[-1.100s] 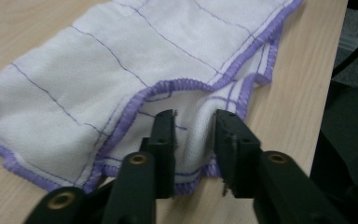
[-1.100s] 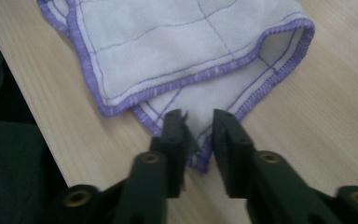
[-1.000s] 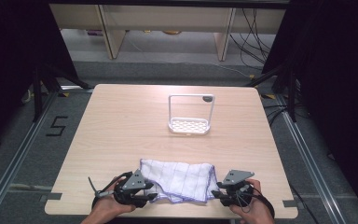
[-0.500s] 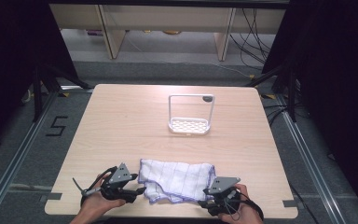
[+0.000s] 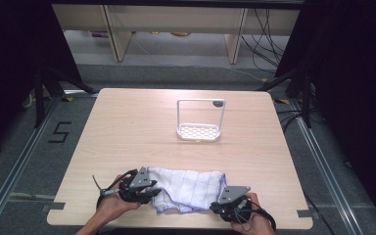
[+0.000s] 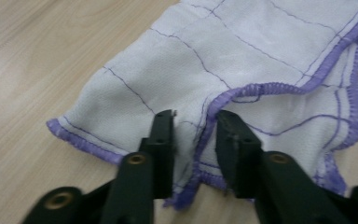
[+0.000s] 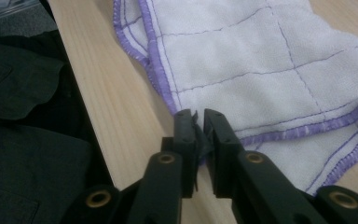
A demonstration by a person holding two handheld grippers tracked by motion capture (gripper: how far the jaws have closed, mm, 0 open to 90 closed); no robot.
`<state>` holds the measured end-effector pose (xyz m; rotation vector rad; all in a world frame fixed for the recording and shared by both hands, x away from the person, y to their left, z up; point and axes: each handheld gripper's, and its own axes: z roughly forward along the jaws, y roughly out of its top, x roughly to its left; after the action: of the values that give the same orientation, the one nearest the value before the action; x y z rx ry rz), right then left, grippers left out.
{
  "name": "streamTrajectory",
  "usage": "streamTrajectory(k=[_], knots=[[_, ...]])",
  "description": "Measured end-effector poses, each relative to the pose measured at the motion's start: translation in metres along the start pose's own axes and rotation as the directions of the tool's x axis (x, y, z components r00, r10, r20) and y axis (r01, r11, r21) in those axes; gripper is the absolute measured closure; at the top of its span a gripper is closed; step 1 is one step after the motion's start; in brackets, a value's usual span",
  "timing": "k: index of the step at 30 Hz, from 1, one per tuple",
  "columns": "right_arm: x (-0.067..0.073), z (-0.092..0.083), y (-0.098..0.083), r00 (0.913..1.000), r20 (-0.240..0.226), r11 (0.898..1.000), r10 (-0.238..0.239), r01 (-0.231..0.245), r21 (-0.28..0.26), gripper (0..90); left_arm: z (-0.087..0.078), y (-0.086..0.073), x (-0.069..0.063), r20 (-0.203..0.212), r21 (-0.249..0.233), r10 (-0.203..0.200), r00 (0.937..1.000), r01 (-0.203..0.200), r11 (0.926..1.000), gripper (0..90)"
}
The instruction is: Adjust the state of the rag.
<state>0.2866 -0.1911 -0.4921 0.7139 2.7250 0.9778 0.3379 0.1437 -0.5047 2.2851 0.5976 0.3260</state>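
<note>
A white cloth (image 5: 188,188) with purple stitched edges lies crumpled near the table's front edge. My left gripper (image 5: 155,192) is at its left end. In the left gripper view the jaws (image 6: 195,119) straddle a folded purple hem of the cloth (image 6: 242,60). They have just been closing, and a gap still shows between them. My right gripper (image 5: 214,206) is at the cloth's front right corner. In the right gripper view its jaws (image 7: 199,116) are shut on the hem of the cloth (image 7: 242,60), pinching a small tuft.
A white rack (image 5: 199,131) with a tall frame stands mid-table, well beyond the cloth. The wooden table (image 5: 127,127) has bare wood on both sides. Its front edge (image 7: 98,116) runs close beside my right gripper, with dark clothing (image 7: 23,140) below it.
The left gripper swung out left, then came back right onto the cloth's end with narrower jaws. The right gripper slid left to the cloth's corner and shut on the hem.
</note>
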Motion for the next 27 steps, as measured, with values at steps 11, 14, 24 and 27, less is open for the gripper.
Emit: streamTrajectory(k=[11, 14, 24, 27], knots=[[-0.006, -0.020, 0.006, 1.0000, 0.005, 0.996, 0.003, -0.003, -0.084, 89.6, -0.016, 0.005, 0.000, 0.007, -0.057, -0.015, 0.9999, 0.016, 0.9983, 86.8], [-0.012, -0.030, 0.011, 0.9997, 0.024, 0.990, -0.011, 0.014, -0.139, 89.8, -0.024, 0.012, 0.003, 0.000, -0.072, 0.018, 0.9998, -0.018, 0.9973, 87.2], [-0.060, -0.053, 0.050, 0.9913, 0.132, 0.973, 0.004, 0.026, -0.229, 90.0, -0.032, 0.049, 0.026, -0.010, -0.163, -0.050, 0.9987, 0.048, 0.9854, 87.3], [-0.081, -0.050, 0.059, 0.9844, 0.169, 0.972, 0.048, -0.007, -0.236, 90.0, -0.027, 0.056, 0.037, -0.010, -0.167, -0.076, 0.9971, 0.073, 0.9832, 87.3]])
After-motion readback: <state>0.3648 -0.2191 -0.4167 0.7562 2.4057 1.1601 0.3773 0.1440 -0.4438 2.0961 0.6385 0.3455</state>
